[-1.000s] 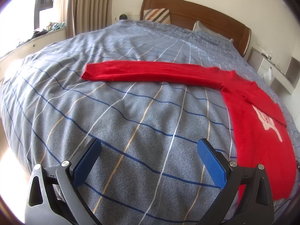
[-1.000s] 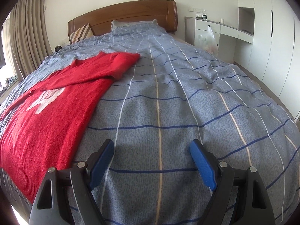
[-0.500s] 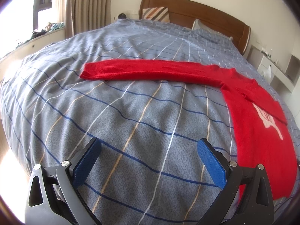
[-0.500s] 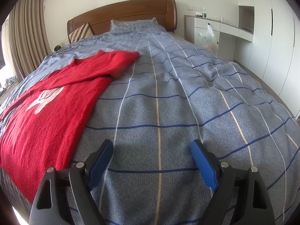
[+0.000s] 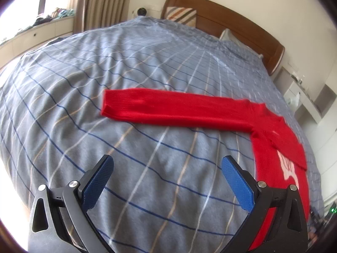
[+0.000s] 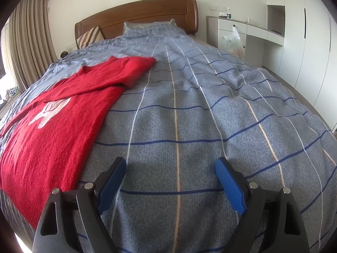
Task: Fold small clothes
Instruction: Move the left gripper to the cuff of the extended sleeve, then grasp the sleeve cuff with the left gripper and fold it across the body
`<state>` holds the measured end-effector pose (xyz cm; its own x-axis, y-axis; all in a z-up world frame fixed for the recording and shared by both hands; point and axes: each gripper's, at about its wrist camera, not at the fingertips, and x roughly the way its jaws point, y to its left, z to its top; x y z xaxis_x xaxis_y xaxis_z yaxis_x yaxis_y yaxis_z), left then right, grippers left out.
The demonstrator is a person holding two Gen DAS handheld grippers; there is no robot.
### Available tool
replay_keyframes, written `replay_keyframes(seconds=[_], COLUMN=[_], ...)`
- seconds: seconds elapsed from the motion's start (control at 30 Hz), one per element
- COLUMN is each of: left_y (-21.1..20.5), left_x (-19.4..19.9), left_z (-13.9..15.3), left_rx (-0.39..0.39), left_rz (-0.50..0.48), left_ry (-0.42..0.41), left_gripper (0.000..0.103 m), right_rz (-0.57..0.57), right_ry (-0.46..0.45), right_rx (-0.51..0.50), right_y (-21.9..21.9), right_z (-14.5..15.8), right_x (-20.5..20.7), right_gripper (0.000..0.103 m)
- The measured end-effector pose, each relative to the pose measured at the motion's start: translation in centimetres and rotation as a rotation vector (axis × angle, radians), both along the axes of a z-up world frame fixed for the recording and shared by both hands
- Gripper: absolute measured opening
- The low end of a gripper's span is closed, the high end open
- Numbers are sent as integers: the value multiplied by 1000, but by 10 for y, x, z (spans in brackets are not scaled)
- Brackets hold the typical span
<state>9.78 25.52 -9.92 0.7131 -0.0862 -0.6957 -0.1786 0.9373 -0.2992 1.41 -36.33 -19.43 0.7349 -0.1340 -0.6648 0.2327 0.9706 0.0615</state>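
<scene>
Both the left gripper (image 5: pixel 167 174) and right gripper (image 6: pixel 170 174) hang released and empty over the bed (image 6: pixel 189 116), so pinching quilt along with the red sweater (image 5: pixel 179 111) sleeve risks a bunched, crooked fold.

No readable text, brand, number or sign in either view. Red sweater (image 5: pixel 280 147) has a white chest print (image 6: pixel 50 110), lower right in left view, left in right view; shape only, no letters made out. Bottle (image 6: pixel 229 13) on the cabinet, upper right of right view, has a label too small to read. Green light at far lower right edge of left view, unreadable.
</scene>
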Motion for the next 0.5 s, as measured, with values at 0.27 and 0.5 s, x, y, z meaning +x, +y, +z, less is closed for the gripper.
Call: replay_keyframes(seconds=[0.27, 0.5], left_y=[77, 77], left_x=[64, 101], left_z=[-23, -51], left_rx=[-192, -210], left_rz=[148, 196], left_ry=[97, 184], left_gripper=[101, 66], right_rz=[-6, -10], right_ry=[3, 2], right_rx=[-13, -23], right_y=[1, 3], right_z=[-2, -2], right_x=[1, 0], right_gripper=[88, 89])
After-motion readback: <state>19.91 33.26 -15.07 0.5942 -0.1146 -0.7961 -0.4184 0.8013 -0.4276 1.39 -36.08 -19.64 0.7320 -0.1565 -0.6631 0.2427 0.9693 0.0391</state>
